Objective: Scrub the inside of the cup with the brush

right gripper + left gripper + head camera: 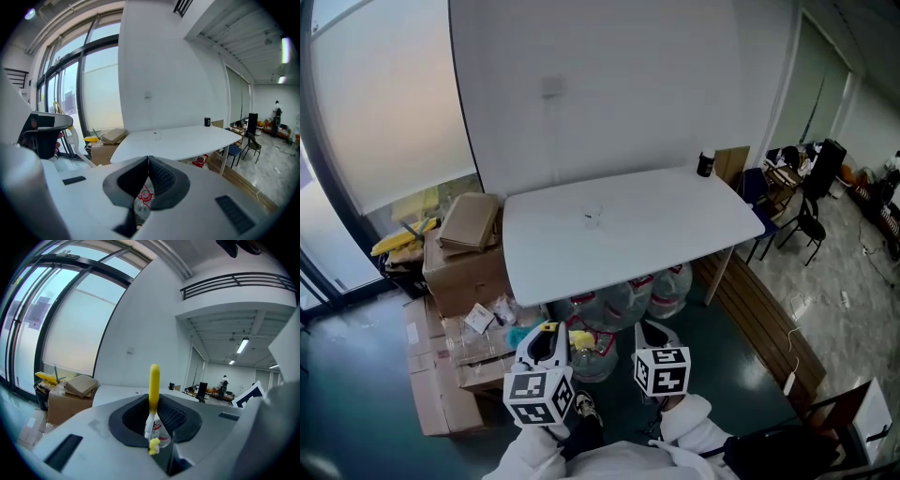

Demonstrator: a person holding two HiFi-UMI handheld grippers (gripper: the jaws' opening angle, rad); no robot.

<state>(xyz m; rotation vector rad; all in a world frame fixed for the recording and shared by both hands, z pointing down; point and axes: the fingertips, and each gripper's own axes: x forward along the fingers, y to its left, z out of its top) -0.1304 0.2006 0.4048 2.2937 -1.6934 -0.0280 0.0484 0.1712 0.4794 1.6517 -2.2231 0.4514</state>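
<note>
A small clear cup [592, 217] stands alone near the middle of the white table [675, 234], far ahead of both grippers. It also shows as a tiny clear cup [158, 135] in the right gripper view. My left gripper [548, 332] is low in the head view, short of the table. It is shut on a brush with a yellow handle [154, 380] that sticks upright out of the jaws [152, 404]. My right gripper [654, 330] hangs beside it. Its jaws [149, 160] are shut, with nothing between them.
A dark can [705, 165] stands at the table's far right corner. Cardboard boxes [459, 258] and clutter are stacked to the left. Large water bottles [623, 302] lie under the table. A wooden bench [759, 314] and chairs [806, 220] are to the right.
</note>
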